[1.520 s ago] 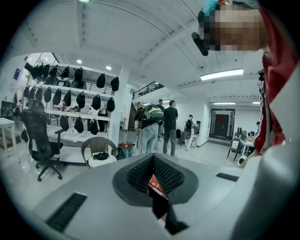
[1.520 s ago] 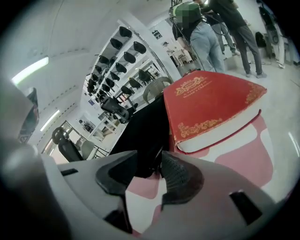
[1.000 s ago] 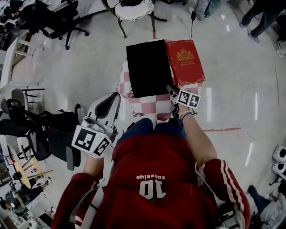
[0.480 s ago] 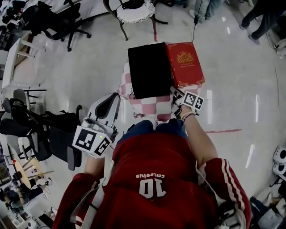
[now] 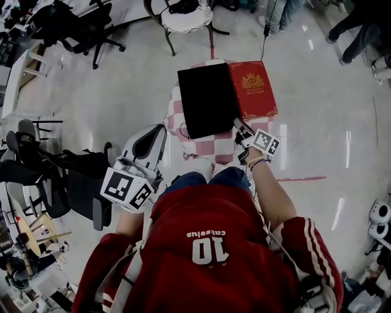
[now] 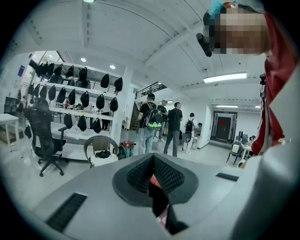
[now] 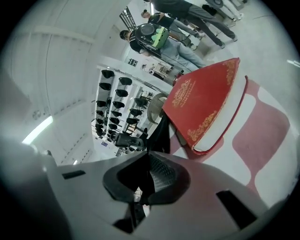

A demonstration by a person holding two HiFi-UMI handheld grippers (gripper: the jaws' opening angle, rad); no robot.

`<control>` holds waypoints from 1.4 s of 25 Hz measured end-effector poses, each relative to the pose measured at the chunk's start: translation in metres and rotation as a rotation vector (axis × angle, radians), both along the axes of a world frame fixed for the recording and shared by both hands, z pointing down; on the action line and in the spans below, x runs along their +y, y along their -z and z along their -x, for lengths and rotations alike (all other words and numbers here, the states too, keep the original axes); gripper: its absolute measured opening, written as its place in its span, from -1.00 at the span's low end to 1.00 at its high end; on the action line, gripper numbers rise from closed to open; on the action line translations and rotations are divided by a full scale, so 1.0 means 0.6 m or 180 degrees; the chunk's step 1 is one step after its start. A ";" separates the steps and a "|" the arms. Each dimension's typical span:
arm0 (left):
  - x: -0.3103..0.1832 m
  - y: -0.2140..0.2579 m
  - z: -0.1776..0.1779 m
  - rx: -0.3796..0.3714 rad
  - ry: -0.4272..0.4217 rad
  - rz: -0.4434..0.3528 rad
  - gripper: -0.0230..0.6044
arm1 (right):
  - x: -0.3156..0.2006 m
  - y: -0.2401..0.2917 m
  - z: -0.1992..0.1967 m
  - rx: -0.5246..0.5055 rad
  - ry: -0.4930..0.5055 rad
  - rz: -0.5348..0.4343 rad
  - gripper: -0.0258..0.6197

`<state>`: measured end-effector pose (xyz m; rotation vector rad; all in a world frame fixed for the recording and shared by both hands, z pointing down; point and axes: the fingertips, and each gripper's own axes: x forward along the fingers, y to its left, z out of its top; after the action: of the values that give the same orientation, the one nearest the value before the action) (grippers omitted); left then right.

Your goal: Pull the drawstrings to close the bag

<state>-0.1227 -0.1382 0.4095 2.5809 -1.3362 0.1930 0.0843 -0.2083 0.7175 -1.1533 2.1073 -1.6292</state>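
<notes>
Black bag lies flat on the checked table, beside the red book. My left gripper is pressed together, empty (no anchor). The right gripper, whose jaws have just been closing, pinches what looks like the drawstring. I fear the bag dragging or the cord slipping.

Red book flanks black bag on right; left side free.

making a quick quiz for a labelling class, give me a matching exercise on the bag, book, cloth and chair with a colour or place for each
Things:
1 bag
2 book
3 cloth
4 chair

Colour or place:
a red and white checks
b white seat, past the far edge of the cloth
c plain black
d red with a gold emblem

Pairs: 1-c, 2-d, 3-a, 4-b
</notes>
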 end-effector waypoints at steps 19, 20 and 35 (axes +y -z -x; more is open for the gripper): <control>0.016 -0.070 0.006 -0.0402 -0.0406 -0.0119 -0.90 | 0.014 0.037 -0.018 0.0156 -0.0255 0.0069 -0.86; 0.018 -0.070 0.004 -0.0418 -0.0426 -0.0131 -0.90 | 0.015 0.037 -0.018 0.0160 -0.0251 0.0072 -0.86; 0.026 -0.123 -0.026 -0.1083 -0.0844 -0.0369 -0.46 | 0.017 0.041 -0.026 0.0128 -0.0335 0.0085 -0.86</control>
<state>-0.1069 -0.1228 0.4831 2.9170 -1.1229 0.6431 0.1001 -0.1979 0.6931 -1.2926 2.0175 -1.6045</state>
